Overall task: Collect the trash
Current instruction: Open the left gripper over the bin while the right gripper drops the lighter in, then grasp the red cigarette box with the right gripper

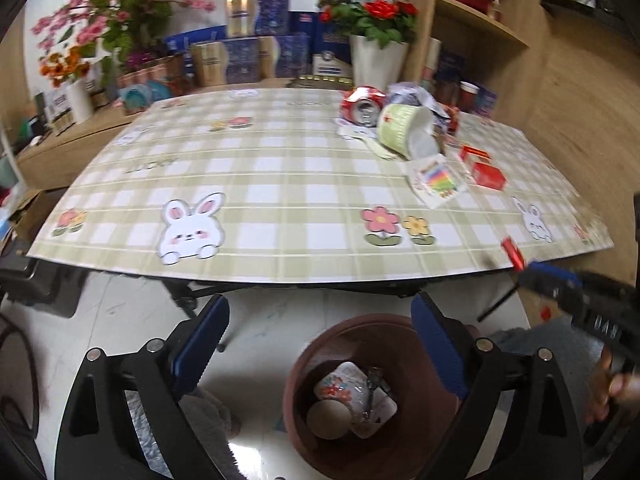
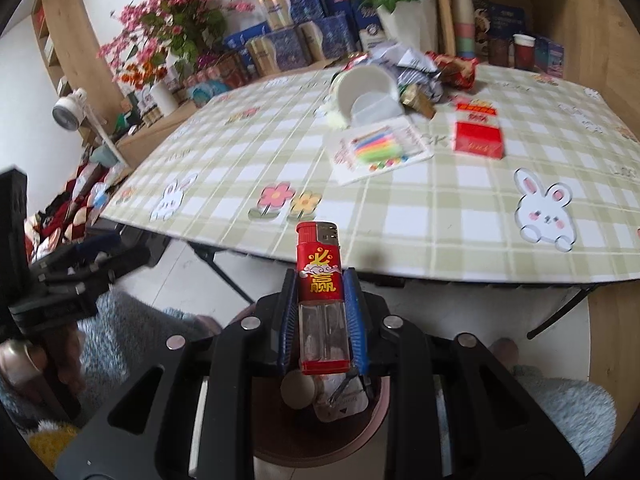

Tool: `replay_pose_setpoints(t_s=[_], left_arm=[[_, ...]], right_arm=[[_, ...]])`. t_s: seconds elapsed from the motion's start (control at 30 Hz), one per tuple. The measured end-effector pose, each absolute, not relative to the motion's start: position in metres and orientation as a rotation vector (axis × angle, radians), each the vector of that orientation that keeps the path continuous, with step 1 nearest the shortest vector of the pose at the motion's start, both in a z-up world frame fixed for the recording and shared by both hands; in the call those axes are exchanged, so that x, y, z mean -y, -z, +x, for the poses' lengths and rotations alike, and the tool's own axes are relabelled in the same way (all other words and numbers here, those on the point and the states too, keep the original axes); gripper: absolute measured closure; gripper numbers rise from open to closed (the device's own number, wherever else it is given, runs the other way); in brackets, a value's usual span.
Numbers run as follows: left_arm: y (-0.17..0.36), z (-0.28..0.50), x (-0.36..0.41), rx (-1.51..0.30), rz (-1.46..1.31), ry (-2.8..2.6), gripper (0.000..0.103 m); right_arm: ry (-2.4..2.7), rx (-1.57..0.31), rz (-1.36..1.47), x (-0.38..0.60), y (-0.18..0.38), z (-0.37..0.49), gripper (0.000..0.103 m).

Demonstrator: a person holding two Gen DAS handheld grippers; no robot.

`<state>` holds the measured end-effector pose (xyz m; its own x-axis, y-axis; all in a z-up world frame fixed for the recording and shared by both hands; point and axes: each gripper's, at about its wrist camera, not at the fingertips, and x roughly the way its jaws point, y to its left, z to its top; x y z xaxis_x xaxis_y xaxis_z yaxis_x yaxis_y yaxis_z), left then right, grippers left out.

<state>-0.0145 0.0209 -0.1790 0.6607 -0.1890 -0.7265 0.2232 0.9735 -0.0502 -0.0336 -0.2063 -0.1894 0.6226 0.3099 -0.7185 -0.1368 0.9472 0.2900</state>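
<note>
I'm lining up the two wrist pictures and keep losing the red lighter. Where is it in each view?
Left wrist view: the red lighter is small and blurred at the right edge, held in the right hand-held gripper beside the table edge.
Right wrist view: the lighter stands upright at centre bottom, clamped between the blue pads, above the brown bin.
Shared landmark: the candle packet on the checked tablecloth.
</note>
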Motion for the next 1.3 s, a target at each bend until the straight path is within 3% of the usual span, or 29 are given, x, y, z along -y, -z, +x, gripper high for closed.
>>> replay_pose_setpoints(t_s=[0.57, 0.7, 0.97, 1.03, 1.13, 1.3], left_arm=[[0.206, -0.024, -0.046, -0.856, 0.031, 0.101, 0.01], [0.206, -0.025, -0.045, -0.846, 0.024, 0.11, 0.01], [0.203, -0.027, -0.045, -0.808, -0.01, 0.137, 0.01], [0.202, -0.027, -0.046, -0.793, -0.019, 0.136, 0.01], [0.202, -0.026, -0.042, -0.79, -0.01, 0.138, 0.01], [0.201, -0.025, -0.036, -0.785, 0.008, 0.159, 0.01]], right_arm=[[-0.309, -1.017, 0.155, 0.171, 0.237, -0.04, 0.076], [-0.307, -1.023, 0.15, 0.171, 0.24, -0.039, 0.071], [-0.292, -0.99, 0.129, 0.17, 0.235, -0.039, 0.034], [-0.278, -0.964, 0.113, 0.171, 0.23, -0.04, 0.018], [-0.259, -0.923, 0.086, 0.174, 0.221, -0.041, 0.01], [-0.224, -0.898, 0.074, 0.185, 0.211, -0.036, 0.007]])
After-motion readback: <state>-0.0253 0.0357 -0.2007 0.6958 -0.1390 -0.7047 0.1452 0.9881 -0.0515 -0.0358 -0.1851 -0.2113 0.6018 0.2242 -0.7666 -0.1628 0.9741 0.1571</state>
